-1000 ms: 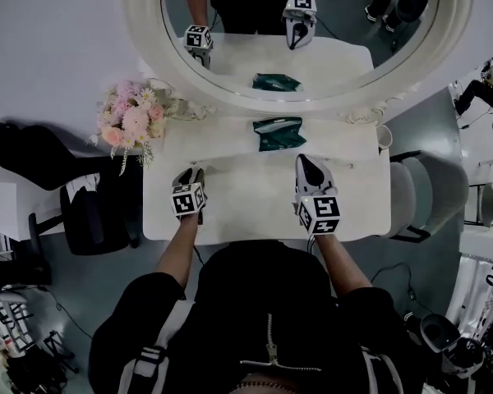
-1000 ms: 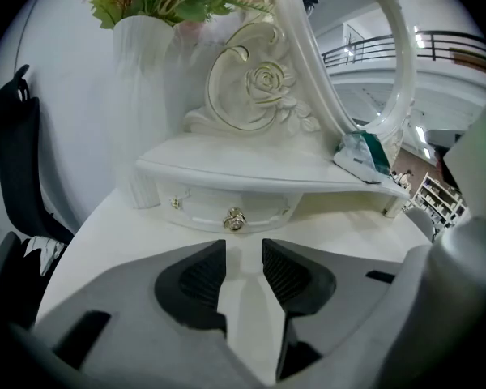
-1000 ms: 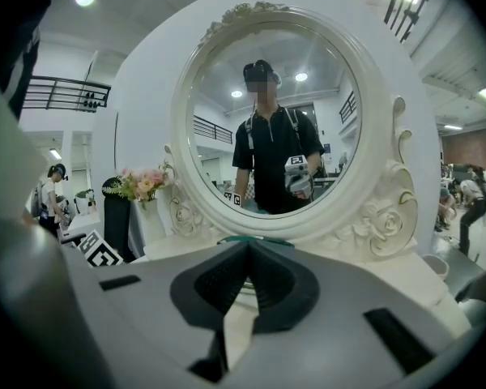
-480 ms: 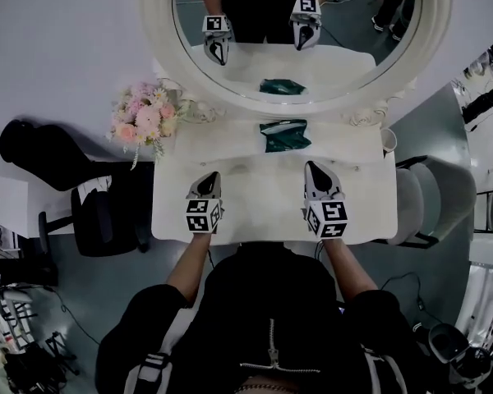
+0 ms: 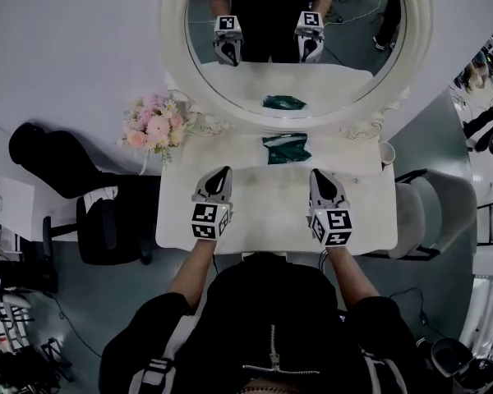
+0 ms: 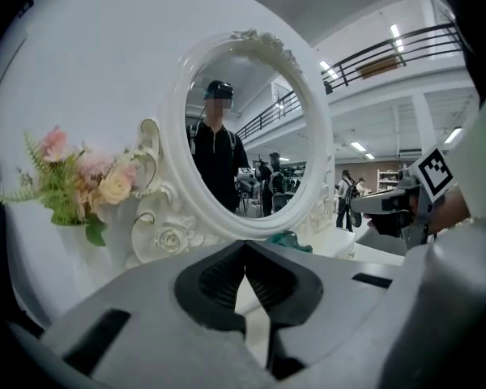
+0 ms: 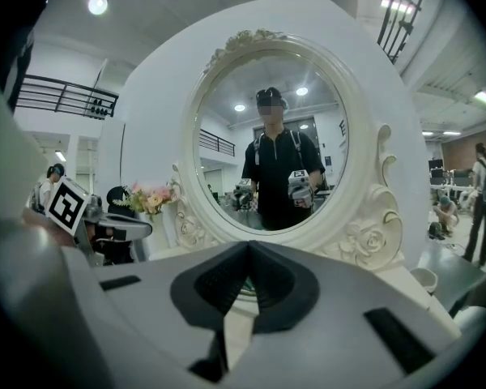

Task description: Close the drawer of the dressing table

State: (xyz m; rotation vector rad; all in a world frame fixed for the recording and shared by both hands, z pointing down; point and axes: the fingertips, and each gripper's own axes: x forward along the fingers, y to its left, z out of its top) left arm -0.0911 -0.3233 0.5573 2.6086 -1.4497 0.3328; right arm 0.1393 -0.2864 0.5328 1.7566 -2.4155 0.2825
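Jaws pressed together, empty — left gripper, right gripper over table; drawer unseen, probably shut; next, retreat.

Large indoor hall: mezzanine railing, ceiling light.

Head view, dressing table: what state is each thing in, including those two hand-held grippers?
Left hand-held gripper: jaws shut, empty, over the tabletop.
Right hand-held gripper: jaws shut, empty.
Teal packet: lying flat near the mirror.
Flowers: upright at the back left corner.
Drawer: not visible from above, cannot tell.
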